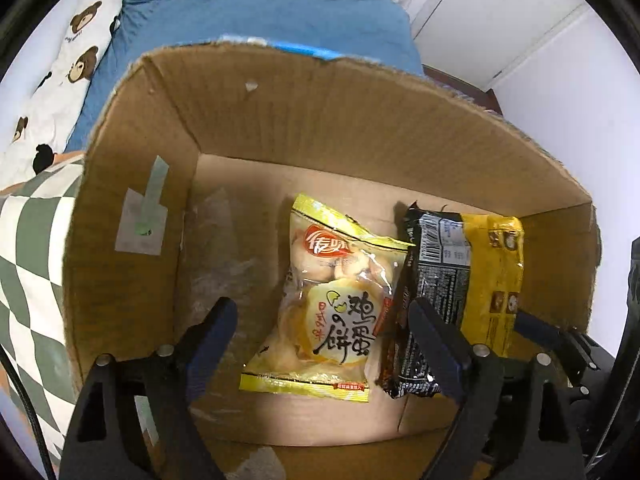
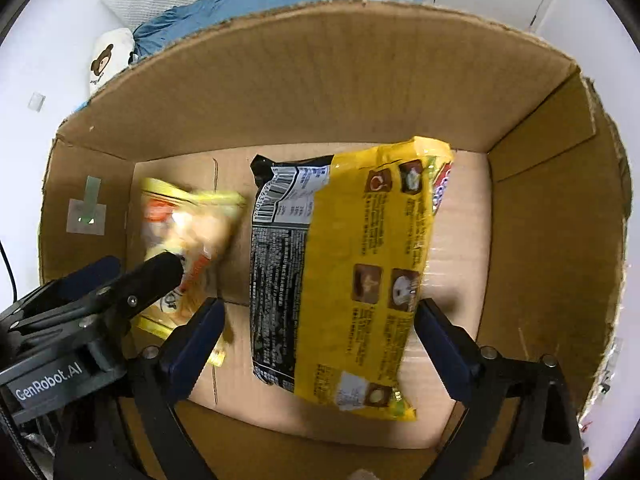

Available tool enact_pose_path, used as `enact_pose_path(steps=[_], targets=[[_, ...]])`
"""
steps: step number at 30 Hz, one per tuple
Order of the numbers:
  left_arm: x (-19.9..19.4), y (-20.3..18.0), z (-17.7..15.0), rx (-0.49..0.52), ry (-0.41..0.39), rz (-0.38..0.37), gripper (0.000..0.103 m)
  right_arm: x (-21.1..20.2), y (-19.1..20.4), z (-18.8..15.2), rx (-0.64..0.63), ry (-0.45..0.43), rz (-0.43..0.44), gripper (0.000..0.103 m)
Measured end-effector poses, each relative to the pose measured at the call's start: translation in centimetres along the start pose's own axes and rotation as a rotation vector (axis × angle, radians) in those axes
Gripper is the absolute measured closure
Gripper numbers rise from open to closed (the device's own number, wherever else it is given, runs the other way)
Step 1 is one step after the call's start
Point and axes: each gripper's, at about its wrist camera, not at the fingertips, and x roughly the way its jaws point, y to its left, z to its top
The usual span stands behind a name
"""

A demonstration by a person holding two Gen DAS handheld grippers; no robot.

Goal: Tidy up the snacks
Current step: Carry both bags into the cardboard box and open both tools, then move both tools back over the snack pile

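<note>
An open cardboard box holds two snack packs. A clear-and-yellow egg biscuit bag lies on the box floor between the jaws of my open left gripper. A black-and-yellow noodle pack lies to its right. In the right wrist view the noodle pack lies between the wide-open jaws of my right gripper, and the biscuit bag is blurred at left, partly hidden by the left gripper's body. Neither gripper holds anything.
The box stands on a bed with a blue cover, a bear-print pillow and a green checked cloth. A taped label sits on the box's left wall. White cupboard doors stand behind at right.
</note>
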Motion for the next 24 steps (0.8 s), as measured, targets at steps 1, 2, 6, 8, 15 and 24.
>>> enact_pose_path(steps=[1,2,6,8,15,24], targets=[[-0.4,-0.1,-0.2,0.007,-0.009,0.005,0.016,-0.4,0.1,-0.2,-0.003,-0.006,-0.003,0.006],[-0.9,-0.2,-0.5,0.016,-0.019,0.015,0.016,-0.8,0.0,-0.4,-0.005,-0.013,-0.004,0.006],[-3.1,-0.7,-2.2,0.06,-0.076,0.061,0.016,-2.7,0.0,-1.1,-0.008,-0.057,-0.022,0.006],[-4.5,-0.5,-3.3,0.073,-0.108,0.068,0.016,-4.5,-0.2,-2.5,-0.013,-0.09,-0.035,0.006],[-10.0,-2.6,-6.7,0.118,-0.23,0.104,0.015,-9.1,-0.8,-6.7,-0.011,-0.218,-0.08,0.006],[-16.4,-3.5,-10.7,0.159,-0.347,0.115,0.016,-14.6,-0.3,-11.5,-0.016,-0.352,-0.088,0.006]])
